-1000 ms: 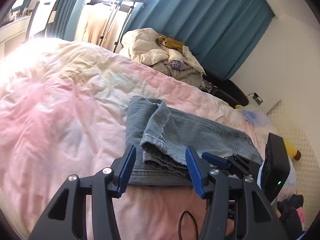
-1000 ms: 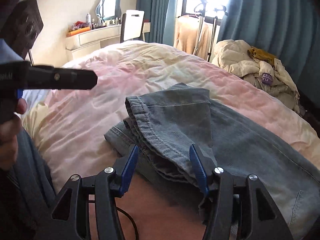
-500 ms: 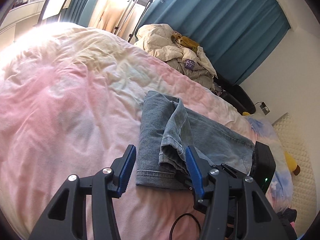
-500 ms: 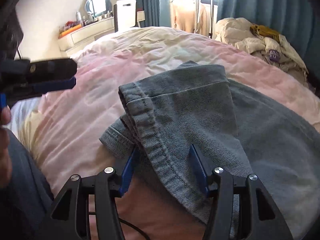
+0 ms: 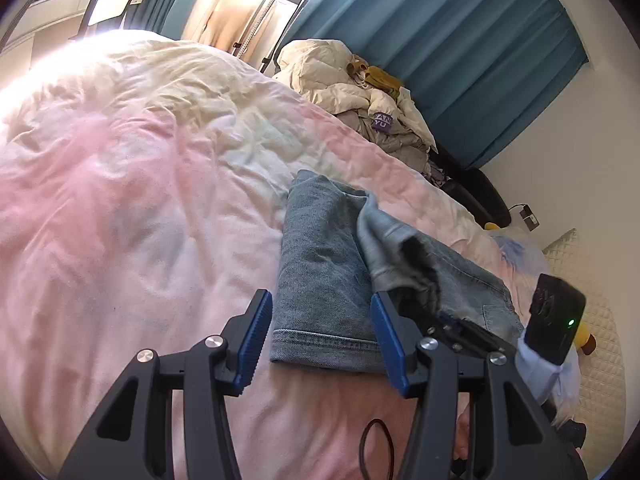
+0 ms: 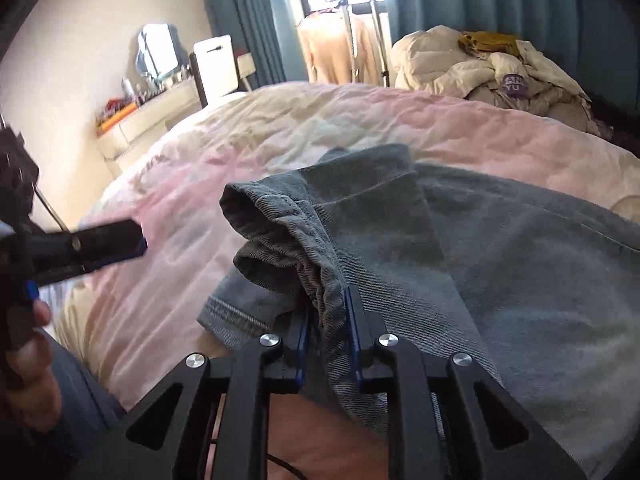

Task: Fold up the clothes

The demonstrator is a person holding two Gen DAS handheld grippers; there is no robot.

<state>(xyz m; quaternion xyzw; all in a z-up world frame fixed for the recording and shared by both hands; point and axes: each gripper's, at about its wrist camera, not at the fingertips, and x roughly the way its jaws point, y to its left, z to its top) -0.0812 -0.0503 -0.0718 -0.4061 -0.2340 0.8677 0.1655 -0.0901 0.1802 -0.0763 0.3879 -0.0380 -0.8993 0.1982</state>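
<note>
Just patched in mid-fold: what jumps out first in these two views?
The jeans lie on the pink duvet, and the right tool is closing on a bunched hem fold at their near edge. The left tool hangs open over the other hem. Behind, a heap of pale clothes sits before teal curtains.

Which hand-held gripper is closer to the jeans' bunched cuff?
Right. The right hand-held gripper is closing on the cuff; the left hand-held gripper stands open above the flat hem.

A bed [image 5: 120,200] under a rumpled pink and cream duvet fills the room. At its far edge lies a heap of pale bedding [image 5: 360,96]. Teal curtains [image 5: 460,52] hang behind. A garment rack [image 6: 352,32] stands by the window, and a dressing table with a mirror [image 6: 156,48] stands against the wall.
</note>
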